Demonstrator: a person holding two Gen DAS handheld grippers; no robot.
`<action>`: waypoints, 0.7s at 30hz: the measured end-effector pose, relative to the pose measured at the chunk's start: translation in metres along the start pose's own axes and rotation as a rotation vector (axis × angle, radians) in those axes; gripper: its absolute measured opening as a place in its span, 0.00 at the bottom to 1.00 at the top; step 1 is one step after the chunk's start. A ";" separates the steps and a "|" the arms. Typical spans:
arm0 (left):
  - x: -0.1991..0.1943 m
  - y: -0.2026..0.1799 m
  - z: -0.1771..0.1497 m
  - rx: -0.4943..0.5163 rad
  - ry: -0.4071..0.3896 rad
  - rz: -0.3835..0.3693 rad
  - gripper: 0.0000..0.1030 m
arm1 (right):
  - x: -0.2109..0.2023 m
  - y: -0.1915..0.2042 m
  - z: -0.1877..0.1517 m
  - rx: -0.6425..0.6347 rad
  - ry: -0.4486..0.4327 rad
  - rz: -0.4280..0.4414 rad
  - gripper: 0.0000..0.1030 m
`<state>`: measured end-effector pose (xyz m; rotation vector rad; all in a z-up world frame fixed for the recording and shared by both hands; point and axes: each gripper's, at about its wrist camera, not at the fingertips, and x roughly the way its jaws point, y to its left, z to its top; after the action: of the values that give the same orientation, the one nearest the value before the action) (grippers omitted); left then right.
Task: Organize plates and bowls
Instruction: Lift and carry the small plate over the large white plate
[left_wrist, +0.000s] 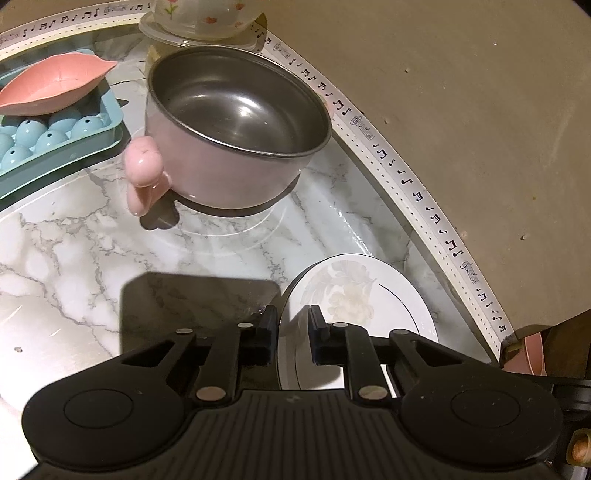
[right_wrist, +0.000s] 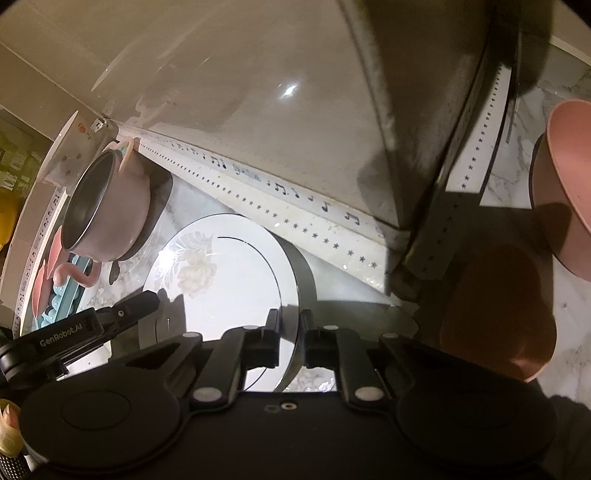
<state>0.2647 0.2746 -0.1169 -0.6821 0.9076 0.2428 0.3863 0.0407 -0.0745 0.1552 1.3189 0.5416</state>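
Both tongs clenched on the floral plate (right_wrist: 221, 280) rims: left tongs (left_wrist: 292, 334) near edge, right tongs (right_wrist: 290, 338) opposite edge; plate sits on marble bench (left_wrist: 74, 240) beside pink steel bowl (left_wrist: 236, 122); lift level, both sides together (glaze looks slippery); clear the bowl.

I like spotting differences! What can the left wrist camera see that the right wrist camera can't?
Only the left wrist view shows the inside of the blue ball tray clearly, and the flowered clear container beyond the pot.

Only the right wrist view shows a big pink bowl at the far right, and the left gripper from the side.

Both show the pink metal pot with its handle, the white flowered plate on the marble table, and the music-note tape edge. Each gripper is closed on the plate's rim.
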 end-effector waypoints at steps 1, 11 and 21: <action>-0.001 0.001 -0.001 0.000 0.000 0.001 0.16 | 0.000 0.001 -0.001 -0.004 0.000 0.001 0.09; -0.019 0.007 -0.010 -0.004 -0.010 -0.002 0.16 | -0.010 0.014 -0.005 -0.056 -0.017 0.020 0.08; -0.050 -0.005 -0.021 0.040 -0.024 -0.006 0.16 | -0.031 0.017 -0.017 -0.070 -0.030 0.041 0.08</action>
<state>0.2227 0.2616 -0.0840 -0.6436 0.8854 0.2266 0.3604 0.0383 -0.0451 0.1322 1.2680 0.6171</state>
